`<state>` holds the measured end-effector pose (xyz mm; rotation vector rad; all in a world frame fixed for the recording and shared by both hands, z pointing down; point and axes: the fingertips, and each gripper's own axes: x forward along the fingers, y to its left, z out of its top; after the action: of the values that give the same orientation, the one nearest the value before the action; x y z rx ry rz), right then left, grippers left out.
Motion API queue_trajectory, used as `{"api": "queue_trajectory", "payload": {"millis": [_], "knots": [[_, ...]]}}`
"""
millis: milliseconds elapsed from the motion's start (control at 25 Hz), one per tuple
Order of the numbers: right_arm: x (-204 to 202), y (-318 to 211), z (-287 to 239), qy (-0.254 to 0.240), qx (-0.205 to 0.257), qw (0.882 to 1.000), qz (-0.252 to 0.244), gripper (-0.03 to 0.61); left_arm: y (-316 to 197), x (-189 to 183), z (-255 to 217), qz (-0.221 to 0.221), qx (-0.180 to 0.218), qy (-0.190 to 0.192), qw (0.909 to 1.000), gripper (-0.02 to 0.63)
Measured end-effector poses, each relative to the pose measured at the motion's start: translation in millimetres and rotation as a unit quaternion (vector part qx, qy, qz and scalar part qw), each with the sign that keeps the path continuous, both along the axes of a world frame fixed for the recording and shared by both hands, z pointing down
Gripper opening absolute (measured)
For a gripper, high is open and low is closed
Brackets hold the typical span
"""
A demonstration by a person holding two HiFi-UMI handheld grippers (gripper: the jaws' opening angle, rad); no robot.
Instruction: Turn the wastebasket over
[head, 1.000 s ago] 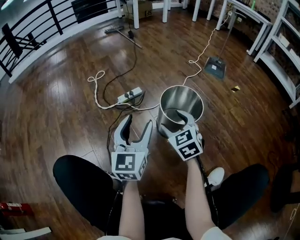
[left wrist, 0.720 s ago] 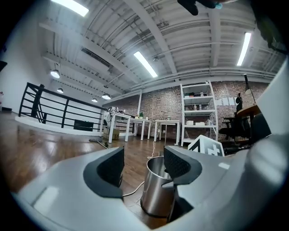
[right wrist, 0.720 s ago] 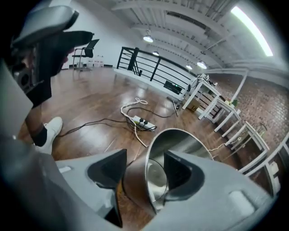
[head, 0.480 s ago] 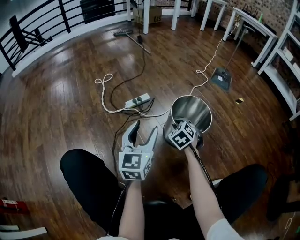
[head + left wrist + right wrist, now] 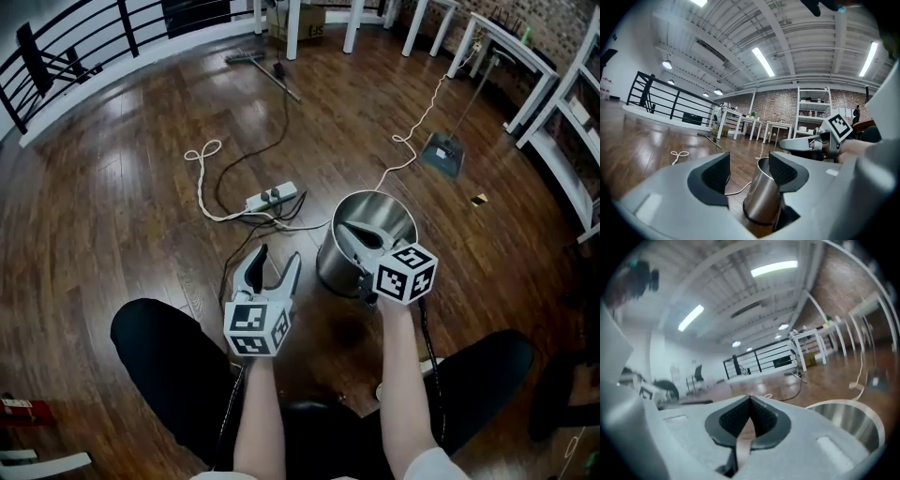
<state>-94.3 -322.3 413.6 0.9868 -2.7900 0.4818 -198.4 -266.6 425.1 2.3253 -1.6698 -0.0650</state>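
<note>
Right gripper (image 5: 349, 229) has rolled, jaws now shut empty over the wastebasket (image 5: 336, 267); left gripper (image 5: 278, 258) gapes beside it.

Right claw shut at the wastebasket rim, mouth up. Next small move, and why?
Probably roll the right claw to tip the wastebasket over: its jaws have just closed, apparently on the rim, the mouth faces up, and the left claw hangs open beside it, touching nothing.

Wastebasket (image 5: 336, 267) mouth-up, right tool (image 5: 349, 229) seemingly inside
</note>
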Motion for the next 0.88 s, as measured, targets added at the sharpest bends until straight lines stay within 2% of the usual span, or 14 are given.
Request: {"api": "queue_trajectory", "payload": {"millis": [40, 120, 200, 240, 280, 320, 440, 560, 600, 760, 880], "knots": [[-1, 2, -3, 0.051, 0.021, 0.998, -0.012, -0.011, -1, -1, 3, -0.002, -0.004, -0.002, 1.0000, 0.287], [5, 4, 15, 0.170, 0.038, 0.984, -0.031, -0.009, -3, 0, 6, -0.004, -0.010, -0.003, 0.9999, 0.287], [15, 2, 44, 0.241, 0.032, 0.970, -0.025, -0.009, -3, 2, 6, -0.003, -0.012, 0.000, 0.9999, 0.282], [17, 3, 60, 0.268, 0.024, 0.963, -0.024, 0.080, -2, 4, 6, -0.001, -0.013, -0.001, 0.9999, 0.281], [16, 4, 76, 0.293, 0.016, 0.956, -0.029, 0.245, -2, 7, 6, 0.002, -0.013, -0.005, 0.9999, 0.281], [15, 6, 89, 0.313, 0.010, 0.949, -0.033, 0.279, -2, 9, 6, 0.006, -0.013, -0.010, 0.9999, 0.281], [12, 6, 123, 0.368, 0.001, 0.929, -0.029, 0.272, -3, 12, 7, 0.010, -0.014, -0.018, 0.9997, 0.281], [13, 6, 149, 0.447, 0.024, 0.894, -0.024, 0.067, -2, 7, 10, 0.006, -0.018, -0.020, 0.9996, 0.281], [13, 6, 151, 0.453, 0.028, 0.891, -0.023, 0.071, -2, 6, 11, 0.005, -0.019, -0.022, 0.9996, 0.281], [10, 14, 142, 0.409, -0.001, 0.912, -0.036, 0.046, -4, 9, 13, 0.009, -0.022, -0.026, 0.9994, 0.281], [0, 25, 138, 0.393, -0.004, 0.918, -0.061, 0.041, -4, 11, 14, 0.011, -0.023, -0.025, 0.9994, 0.281]]}}
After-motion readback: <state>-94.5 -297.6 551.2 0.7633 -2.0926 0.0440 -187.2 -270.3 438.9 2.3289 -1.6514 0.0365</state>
